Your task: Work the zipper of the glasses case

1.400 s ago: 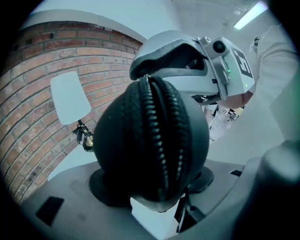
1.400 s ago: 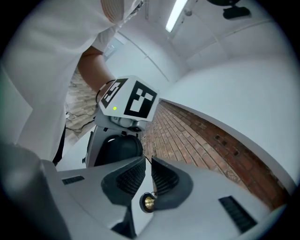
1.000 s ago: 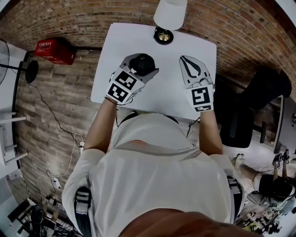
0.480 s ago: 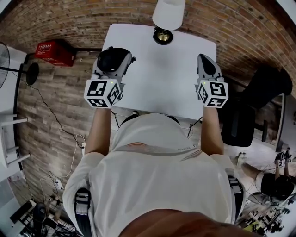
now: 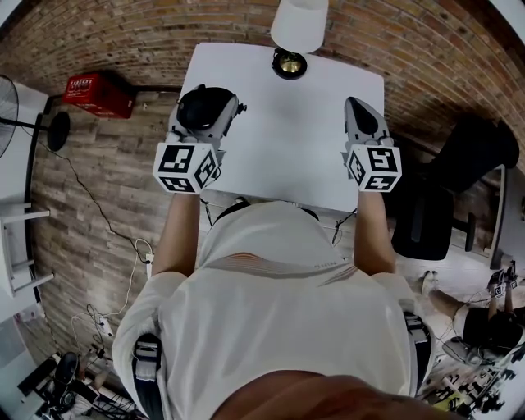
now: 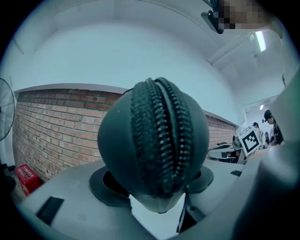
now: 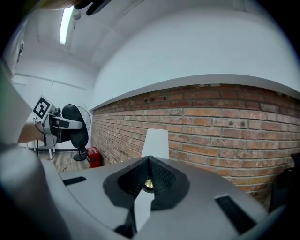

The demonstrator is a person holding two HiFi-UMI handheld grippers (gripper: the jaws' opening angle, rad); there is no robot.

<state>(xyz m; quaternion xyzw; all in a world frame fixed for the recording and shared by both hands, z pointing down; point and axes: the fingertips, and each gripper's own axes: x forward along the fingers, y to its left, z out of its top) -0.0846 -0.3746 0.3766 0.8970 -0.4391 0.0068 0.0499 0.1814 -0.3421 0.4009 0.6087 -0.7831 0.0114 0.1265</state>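
Observation:
The dark rounded glasses case [image 5: 205,107] sits between the jaws of my left gripper [image 5: 203,97], held above the left edge of the white table [image 5: 287,139]. In the left gripper view the case [image 6: 122,140] fills the middle, its end towards the camera, and its zipper [image 6: 164,136] runs top to bottom. The left gripper [image 6: 157,183] is shut on its lower part. My right gripper [image 5: 357,108] hovers over the table's right side, apart from the case. Its jaws [image 7: 149,174] are shut with nothing between them.
A lamp with a white shade [image 5: 300,23] and a brass base [image 5: 289,63] stands at the table's far edge; the right gripper points at it [image 7: 156,140]. A red box [image 5: 98,89] and a fan [image 5: 10,98] are on the left, and a black chair [image 5: 459,172] on the right.
Over the last second the left gripper carried the case from the table's middle to its left edge. The right gripper tilted up and moved slightly right. Both have barely moved in the last half second.

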